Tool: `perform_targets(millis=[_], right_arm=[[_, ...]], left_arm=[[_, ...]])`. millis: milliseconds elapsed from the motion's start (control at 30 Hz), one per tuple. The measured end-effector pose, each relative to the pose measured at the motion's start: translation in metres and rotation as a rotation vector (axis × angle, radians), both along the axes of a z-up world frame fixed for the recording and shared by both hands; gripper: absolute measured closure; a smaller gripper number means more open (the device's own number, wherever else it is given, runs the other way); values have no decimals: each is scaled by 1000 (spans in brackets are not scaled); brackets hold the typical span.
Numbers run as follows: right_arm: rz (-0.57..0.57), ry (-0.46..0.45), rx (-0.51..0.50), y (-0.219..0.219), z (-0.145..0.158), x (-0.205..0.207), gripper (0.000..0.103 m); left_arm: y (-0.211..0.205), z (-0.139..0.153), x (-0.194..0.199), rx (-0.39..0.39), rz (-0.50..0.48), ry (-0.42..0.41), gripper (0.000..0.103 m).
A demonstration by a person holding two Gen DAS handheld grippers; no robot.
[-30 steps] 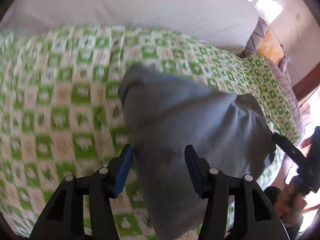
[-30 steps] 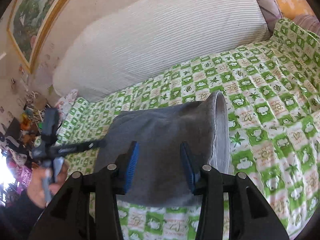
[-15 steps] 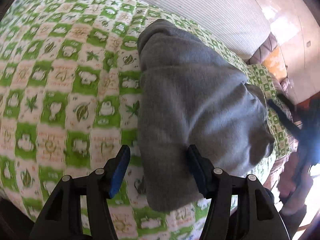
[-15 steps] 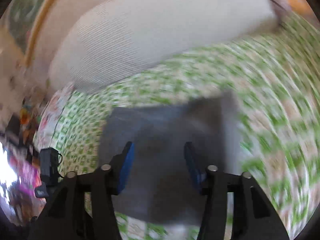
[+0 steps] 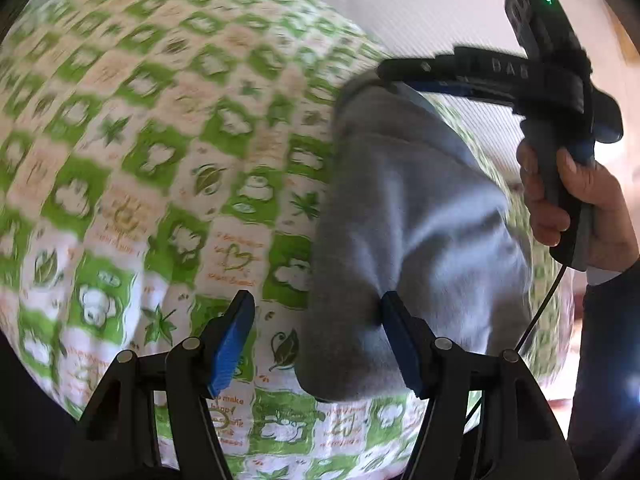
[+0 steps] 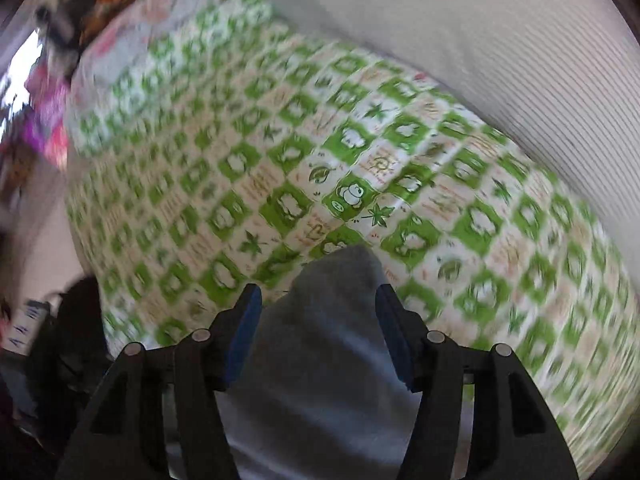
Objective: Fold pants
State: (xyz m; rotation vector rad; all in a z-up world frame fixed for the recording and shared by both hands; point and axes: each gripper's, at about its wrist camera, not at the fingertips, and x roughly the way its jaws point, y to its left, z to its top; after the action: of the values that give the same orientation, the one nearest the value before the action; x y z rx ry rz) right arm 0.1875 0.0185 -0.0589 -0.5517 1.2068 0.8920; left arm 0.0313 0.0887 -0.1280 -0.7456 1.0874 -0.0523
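The grey pants (image 5: 408,216) lie folded in a thick bundle on the green-and-white checked bedsheet (image 5: 160,140). My left gripper (image 5: 318,320) hangs over the bundle's near corner, its jaws opening. The right pad (image 5: 396,328) touches the cloth and the left pad stands apart over the sheet. In the left wrist view my right gripper (image 5: 392,76), held by a hand (image 5: 576,200), reaches over the bundle's far end. From the right wrist, the right gripper (image 6: 318,308) points steeply down with jaws opening. A corner of the pants (image 6: 328,360) lies between its pads, unpinched.
A long white striped bolster (image 5: 440,8) (image 6: 520,60) runs along the far side of the bed. The checked sheet (image 6: 280,160) spreads wide beyond the pants. Blurred colourful clutter (image 6: 40,120) lies past the bed's edge at the left of the right wrist view.
The right gripper swung from beside the bundle to its far end and rolled. The left gripper rolled and sank toward the near corner. Both pairs of jaws stand wider.
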Motion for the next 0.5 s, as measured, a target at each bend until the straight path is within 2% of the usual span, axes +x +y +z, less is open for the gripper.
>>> perform_targets(millis=[100,133,167,200,233,300,400,500], right_arm=[[59,12,-76,13,-17,13,43],[66,26,-99,16,-24,16,47],[71,27,-127,19,-30,18,72],[71,21,-155,25,-36,19,85],[69,16,-165,26,-38,18,86],[74,-5,-146,24,-32,15,90],[-29,-6,-38,12,-19,30,93],[-99,15,-68,2,-46,38,94]], left_arm=[[0,-11,0,-53,21,24,40],[-1,-12,1,-55,8,13,57],[-2,-10,2,-79,-17,-12,72],[-4,-6,3,-89,-36,-24,80],[-5,-1,2,-73,-44,-35,85],[-6,6,-2,-60,-63,-58,88],[-5,4,-5,-49,-85,-66,89],[-12,-4,-11,-40,-91,-48,88]])
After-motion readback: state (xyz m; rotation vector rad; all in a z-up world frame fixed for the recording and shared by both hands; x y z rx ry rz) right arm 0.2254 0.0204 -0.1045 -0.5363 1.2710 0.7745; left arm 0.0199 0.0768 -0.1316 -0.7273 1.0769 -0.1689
